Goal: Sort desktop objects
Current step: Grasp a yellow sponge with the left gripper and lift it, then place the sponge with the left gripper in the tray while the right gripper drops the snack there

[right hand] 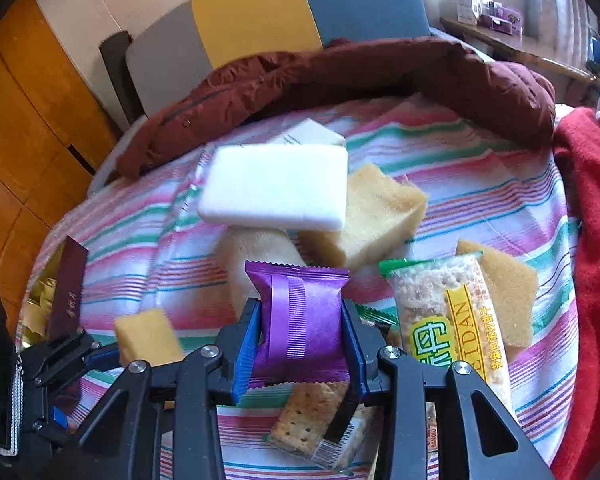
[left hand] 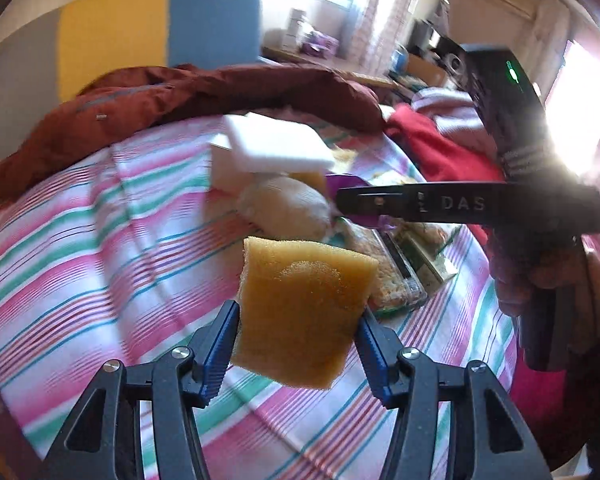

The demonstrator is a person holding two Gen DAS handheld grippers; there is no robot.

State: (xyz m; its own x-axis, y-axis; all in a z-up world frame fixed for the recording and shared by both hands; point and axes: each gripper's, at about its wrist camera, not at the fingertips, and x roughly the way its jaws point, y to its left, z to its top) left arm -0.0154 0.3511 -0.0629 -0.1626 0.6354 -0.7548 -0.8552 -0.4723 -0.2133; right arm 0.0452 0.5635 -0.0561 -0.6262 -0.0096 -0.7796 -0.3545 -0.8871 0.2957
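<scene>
My left gripper [left hand: 296, 336] is shut on a yellow-brown sponge [left hand: 304, 308] and holds it above the striped cloth [left hand: 100, 240]. It also shows in the right wrist view [right hand: 148, 338] at the lower left. My right gripper [right hand: 304, 344] is shut on a purple snack packet [right hand: 304, 324], raised over the pile. The pile holds a white foam block [right hand: 276, 188], a pale yellow sponge [right hand: 376, 216], a cream cloth roll [right hand: 256, 256], a rice cracker bar [right hand: 452, 320], a brown sponge [right hand: 508, 288] and a cracker packet [right hand: 316, 428].
A dark red jacket [right hand: 340, 76] lies along the far edge of the cloth. Red fabric [right hand: 592, 240] sits at the right. A dark maroon box [right hand: 66, 292] stands at the left edge. A chair with grey, yellow and blue panels [right hand: 260, 12] is behind.
</scene>
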